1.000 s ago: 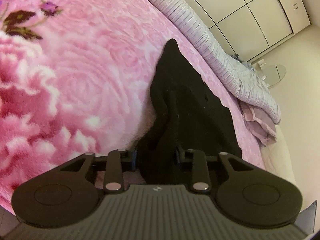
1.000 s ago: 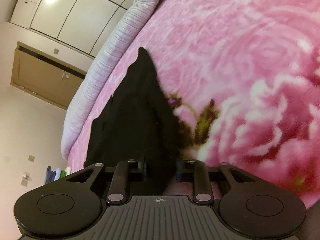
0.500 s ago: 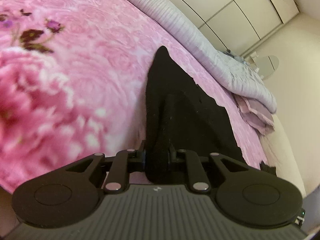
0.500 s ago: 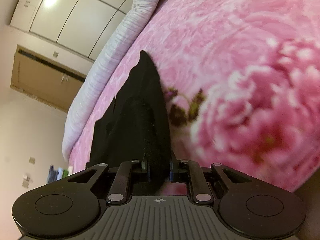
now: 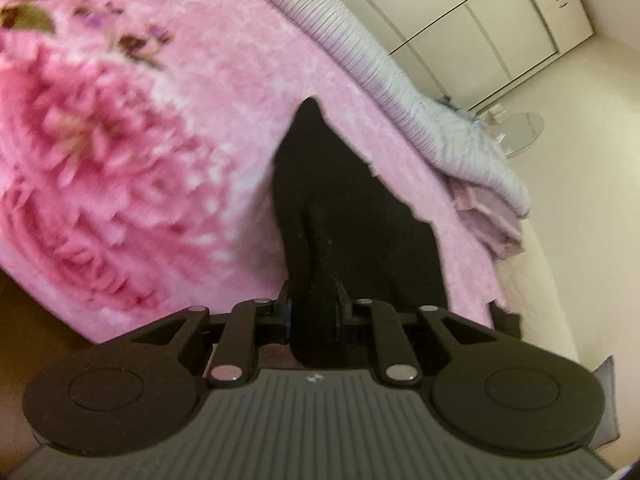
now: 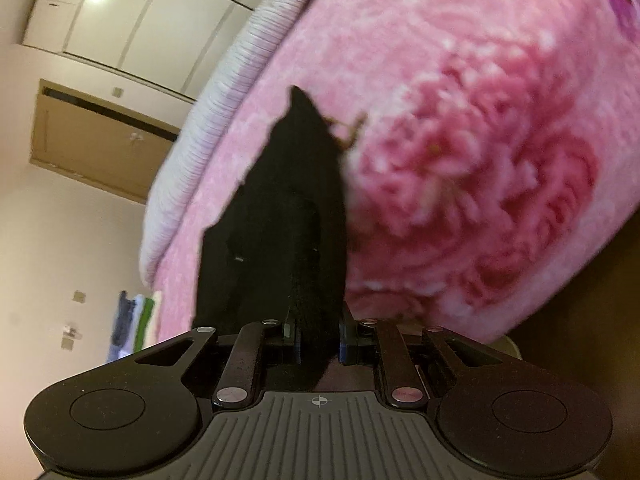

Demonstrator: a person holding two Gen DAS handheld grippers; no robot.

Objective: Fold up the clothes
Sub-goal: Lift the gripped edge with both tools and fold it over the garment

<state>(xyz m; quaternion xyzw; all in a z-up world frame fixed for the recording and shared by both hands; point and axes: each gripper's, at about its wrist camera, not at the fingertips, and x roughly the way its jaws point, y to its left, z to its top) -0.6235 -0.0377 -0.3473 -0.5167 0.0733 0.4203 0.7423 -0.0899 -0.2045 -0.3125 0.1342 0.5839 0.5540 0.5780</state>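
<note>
In the left wrist view, a pink floral blanket (image 5: 168, 152) fills the left side, its big rose pattern blurred, and its near edge drops off toward a dark brown strip at the lower left. At the centre the left gripper (image 5: 313, 312) is pinching a bunched fold of the black garment (image 5: 344, 216), its jaws pressed in on the cloth from both sides. From that pinch the garment runs away across the blanket, widening to the right and narrowing to a point at its far end. Beyond it, along the far edge of the bed, lies a rolled striped lavender quilt (image 5: 404, 92), with a folded pale pink cloth (image 5: 492, 220) just at its right end. White wardrobe doors (image 5: 480, 12) stand on the far right wall. In the right wrist view, a brown door (image 6: 92, 148) and white cabinet panels sit on the far left, with a small stack of coloured clothes (image 6: 134, 320) low on the left. The lavender quilt (image 6: 224, 112) runs along the blanket's left side. At the centre the garment (image 6: 288, 208) lies on the blanket (image 6: 480, 160) and rises to a far point, while its near edge is clamped between the jaws of the right gripper (image 6: 319, 340), which are closed on the fabric. The rose pattern fills the right side.
</note>
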